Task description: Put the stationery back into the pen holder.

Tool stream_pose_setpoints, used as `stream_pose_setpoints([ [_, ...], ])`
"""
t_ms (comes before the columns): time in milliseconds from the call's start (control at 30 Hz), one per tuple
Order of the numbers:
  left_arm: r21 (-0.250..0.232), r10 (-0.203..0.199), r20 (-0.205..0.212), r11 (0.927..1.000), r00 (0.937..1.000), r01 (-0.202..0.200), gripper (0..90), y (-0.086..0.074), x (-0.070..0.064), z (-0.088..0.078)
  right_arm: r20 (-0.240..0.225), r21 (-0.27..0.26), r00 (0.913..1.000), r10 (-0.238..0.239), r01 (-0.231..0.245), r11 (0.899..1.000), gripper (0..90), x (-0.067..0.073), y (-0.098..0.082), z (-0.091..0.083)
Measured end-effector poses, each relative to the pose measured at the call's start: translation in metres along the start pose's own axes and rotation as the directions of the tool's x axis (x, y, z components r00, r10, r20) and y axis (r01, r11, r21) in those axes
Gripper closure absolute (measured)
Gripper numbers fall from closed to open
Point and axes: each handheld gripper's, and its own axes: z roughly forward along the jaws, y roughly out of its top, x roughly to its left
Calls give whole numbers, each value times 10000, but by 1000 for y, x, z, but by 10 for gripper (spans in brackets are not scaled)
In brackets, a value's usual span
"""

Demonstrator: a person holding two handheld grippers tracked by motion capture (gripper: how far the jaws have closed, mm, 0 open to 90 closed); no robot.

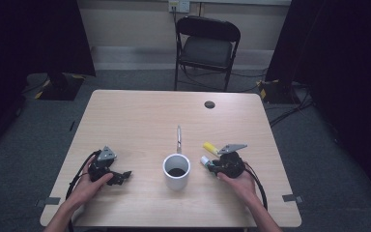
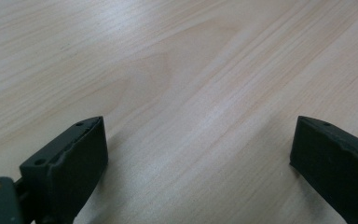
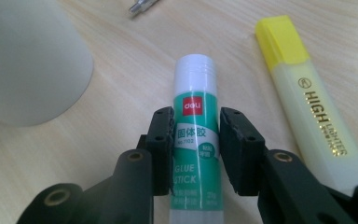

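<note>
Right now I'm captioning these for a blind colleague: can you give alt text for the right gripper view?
Two black tongs grip a green-and-white glue stick lying on a pale wood table. A yellow highlighter lies beside it to the right, a white cup stands upper left.

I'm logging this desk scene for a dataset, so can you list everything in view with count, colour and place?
white cylindrical mug: 1, white with a dark inside, near middle of table
green-and-white glue stick: 1, green label, white cap, lying right of the mug, between the right tongs' pads
yellow highlighter pen: 1, yellow, lying beside the glue stick
silver metal pen: 1, silver, behind the mug
light wooden table: 1, pale wood, centre, with a dark round cable hole near its far edge
black folding chair: 1, black, behind the table
left tongs: 1, black, open over bare tabletop
right tongs: 1, black, pads against the glue stick
hands: 2, at the near edge
</note>
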Motion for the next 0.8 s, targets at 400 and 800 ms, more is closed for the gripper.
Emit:
stream_pose_setpoints([
  [400,21,-6,16,10000,10000,6,25,1,0,1,-186,200,9998,-117,121,9997,588,5,0,3],
  [800,50,-15,4,10000,10000,15,20,1,0,1,-178,113,9983,-562,564,9983,558,13,9,22],
])
